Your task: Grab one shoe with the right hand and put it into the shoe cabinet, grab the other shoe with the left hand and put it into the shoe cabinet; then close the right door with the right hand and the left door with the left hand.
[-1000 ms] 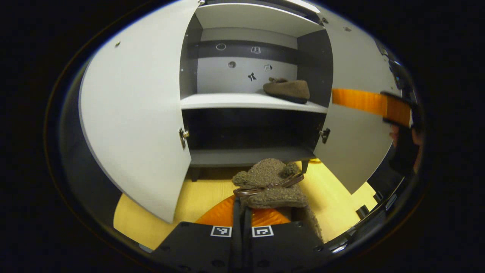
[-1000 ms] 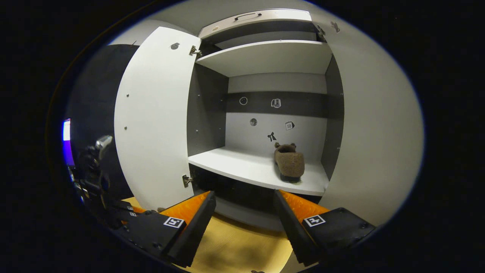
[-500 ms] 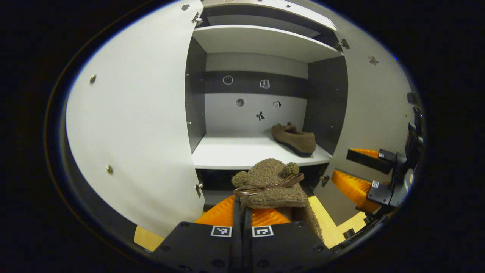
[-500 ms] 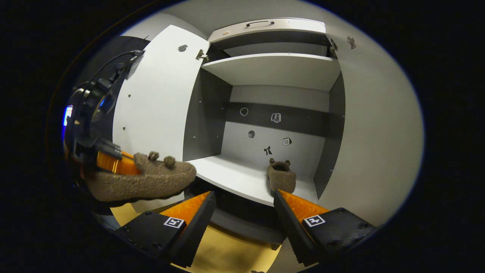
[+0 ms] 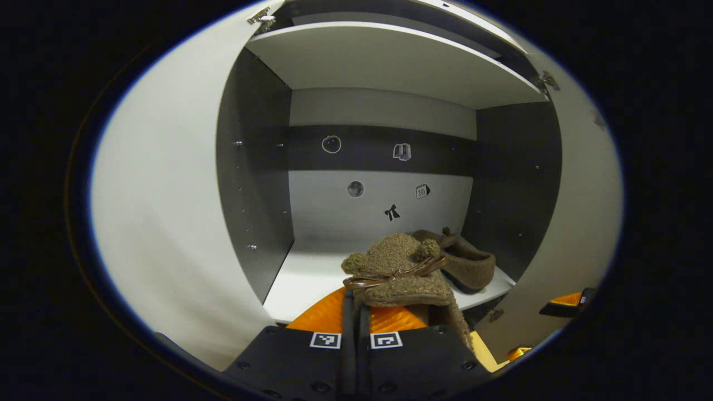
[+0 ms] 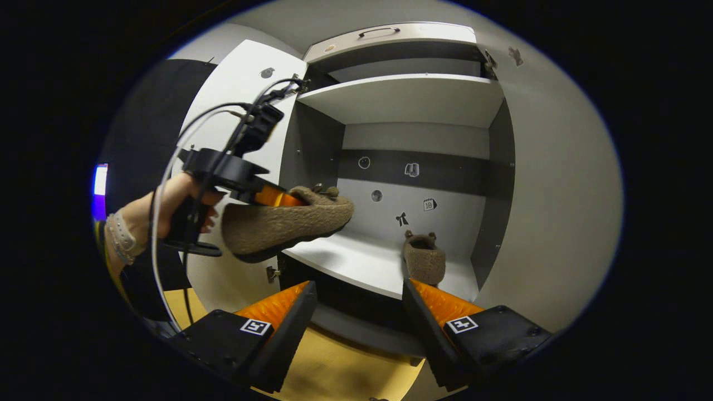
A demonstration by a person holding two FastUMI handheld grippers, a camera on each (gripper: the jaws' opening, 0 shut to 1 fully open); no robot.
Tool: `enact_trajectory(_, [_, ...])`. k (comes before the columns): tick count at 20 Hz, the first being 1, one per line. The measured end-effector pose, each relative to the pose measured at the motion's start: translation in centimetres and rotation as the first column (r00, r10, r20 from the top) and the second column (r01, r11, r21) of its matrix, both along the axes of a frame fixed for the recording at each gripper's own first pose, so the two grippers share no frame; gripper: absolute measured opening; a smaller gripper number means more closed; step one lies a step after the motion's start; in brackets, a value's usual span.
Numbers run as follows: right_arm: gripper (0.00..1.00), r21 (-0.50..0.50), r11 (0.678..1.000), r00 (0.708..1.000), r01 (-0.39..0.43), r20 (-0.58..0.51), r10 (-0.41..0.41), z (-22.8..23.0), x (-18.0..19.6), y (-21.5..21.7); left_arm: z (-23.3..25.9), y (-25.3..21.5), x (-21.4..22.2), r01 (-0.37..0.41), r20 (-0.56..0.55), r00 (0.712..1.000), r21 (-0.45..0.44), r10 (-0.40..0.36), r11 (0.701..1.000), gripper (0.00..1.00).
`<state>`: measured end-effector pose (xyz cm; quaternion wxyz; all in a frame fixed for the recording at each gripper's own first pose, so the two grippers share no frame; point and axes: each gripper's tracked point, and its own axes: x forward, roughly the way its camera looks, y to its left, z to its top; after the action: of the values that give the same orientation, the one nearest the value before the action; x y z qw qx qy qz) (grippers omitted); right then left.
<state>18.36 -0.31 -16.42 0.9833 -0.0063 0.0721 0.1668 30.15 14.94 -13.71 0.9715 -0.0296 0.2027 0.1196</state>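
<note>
Two brown fuzzy slippers counted. First slipper (image 6: pixel 424 260) lay on the white middle shelf (image 6: pixel 356 259) of the shoe cabinet (image 6: pixel 401 100), toward the right side wall, heel end facing out. Second slipper (image 5: pixel 398 273) was clamped in the left gripper (image 5: pixel 356 312), both fingers pressed together on its rear edge; two pompoms and one ribbon bow visible on its top. In the right gripper view this slipper (image 6: pixel 287 223) hung in the air at the cabinet's left front, toe over the shelf edge, not touching it. One hand (image 6: pixel 167 209) held the left gripper's handle.

Right gripper (image 6: pixel 359 320) was spread wide, nothing between its fingers, below the shelf front.

Two doors, left door (image 5: pixel 167 211) and right door (image 6: pixel 551 211), both stood open. Five small stickers counted on the back panel.
</note>
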Motion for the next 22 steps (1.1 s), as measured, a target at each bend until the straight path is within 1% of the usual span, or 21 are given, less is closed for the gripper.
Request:
enact_trajectory(5, [0.98,0.020,1.000,0.999,-0.012,-0.039,0.012,-1.0,0.5,-0.6,-2.0,3.1,7.4,-0.015,-0.016,1.000,0.043,0.016,0.999,0.05])
enact_trajectory(9, [0.98,0.032,0.999,0.998,-0.034,-0.055,0.036,-1.2,0.7,-0.3,-5.3,4.7,11.8,-0.030,-0.043,0.999,0.017,0.030,0.999,0.05])
enact_trajectory(12, [0.98,0.053,0.998,0.997,-0.038,-0.062,0.041,-1.2,1.0,-0.3,-7.0,6.1,13.6,-0.056,-0.062,0.996,0.042,0.058,0.998,0.05])
enact_trajectory(15, [0.98,0.053,0.998,0.997,-0.040,-0.060,0.043,-1.3,1.3,-0.3,-7.2,6.6,14.4,-0.057,-0.056,0.997,0.073,0.061,0.996,0.07])
enact_trajectory(17, [0.98,0.058,0.998,0.997,-0.038,-0.063,0.041,-1.4,1.5,-0.3,-7.3,6.4,14.9,-0.039,-0.059,0.997,0.086,0.044,0.995,0.13])
enact_trajectory(18, [0.98,0.062,0.997,0.997,-0.038,-0.062,0.042,-1.3,1.6,-0.3,-7.4,6.2,14.9,-0.031,-0.061,0.998,0.084,0.036,0.996,0.18])
enact_trajectory(21, [0.98,0.068,0.997,0.997,-0.043,-0.060,0.047,-1.1,1.7,0.0,-7.8,6.3,15.0,-0.032,-0.059,0.998,0.065,0.036,0.997,0.26])
enact_trajectory(22, [0.98,0.066,0.997,0.997,-0.045,-0.060,0.049,-1.0,1.7,0.1,-7.9,6.4,15.0,-0.035,-0.058,0.998,0.060,0.038,0.998,0.33])
